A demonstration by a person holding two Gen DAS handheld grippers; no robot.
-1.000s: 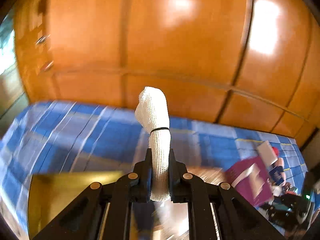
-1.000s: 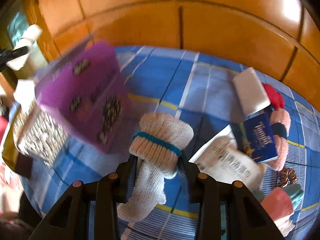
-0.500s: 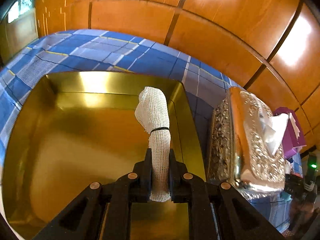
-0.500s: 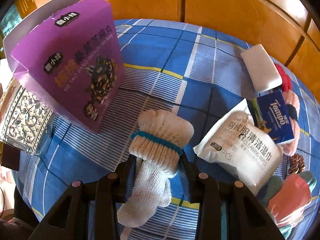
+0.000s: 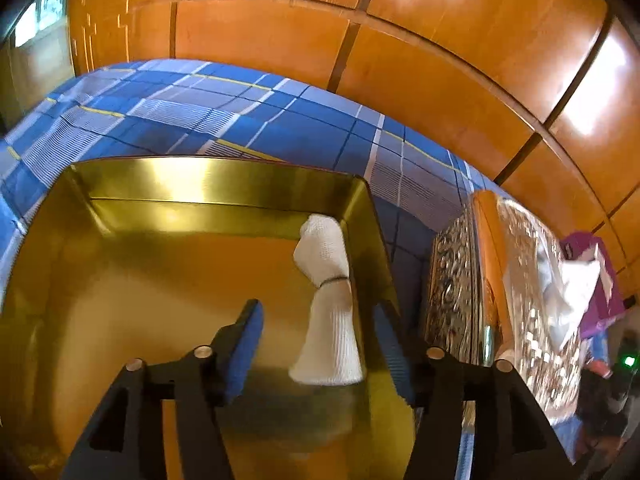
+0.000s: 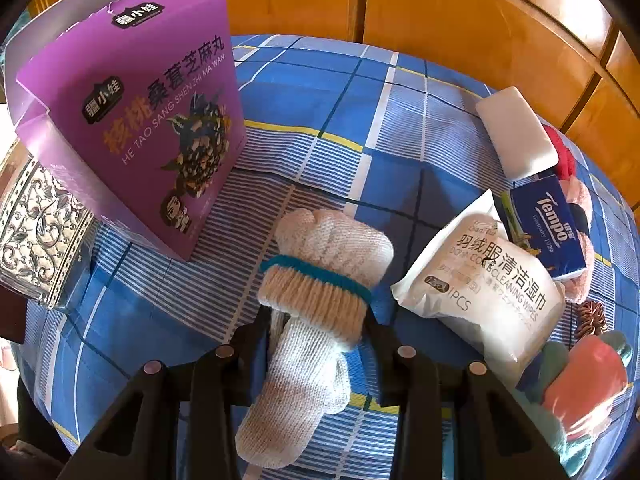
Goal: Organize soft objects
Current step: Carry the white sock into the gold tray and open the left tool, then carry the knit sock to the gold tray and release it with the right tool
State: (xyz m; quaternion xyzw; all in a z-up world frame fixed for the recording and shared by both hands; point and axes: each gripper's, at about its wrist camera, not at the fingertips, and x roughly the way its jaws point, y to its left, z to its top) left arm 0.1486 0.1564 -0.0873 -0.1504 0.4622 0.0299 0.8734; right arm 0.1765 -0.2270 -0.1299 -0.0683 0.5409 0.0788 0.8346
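In the left wrist view a white mesh cloth roll (image 5: 326, 280) tied with a black band rests in the gold tray (image 5: 216, 178), leaning against its right wall. My left gripper (image 5: 316, 312) hangs over the tray with its jaws opening. The roll stands between the blue pads (image 5: 244, 336), and neither pad presses on it. In the right wrist view my right gripper (image 6: 316, 316) is shut on a cream knitted glove bundle (image 6: 324, 264) with a teal band, held just above the blue plaid tablecloth (image 6: 332, 92).
A silver patterned tissue box (image 5: 516, 300) stands right of the tray. Around the glove bundle are a purple carton (image 6: 136, 112), a white wipes pack (image 6: 492, 292), a blue Tempo pack (image 6: 548, 224), a white block (image 6: 516, 132) and pink soft items (image 6: 580, 208). Wooden panels rise behind.
My left gripper came down over the gold tray and its jaws parted, letting go of the white roll. My right gripper sank slightly, the glove bundle still in it.
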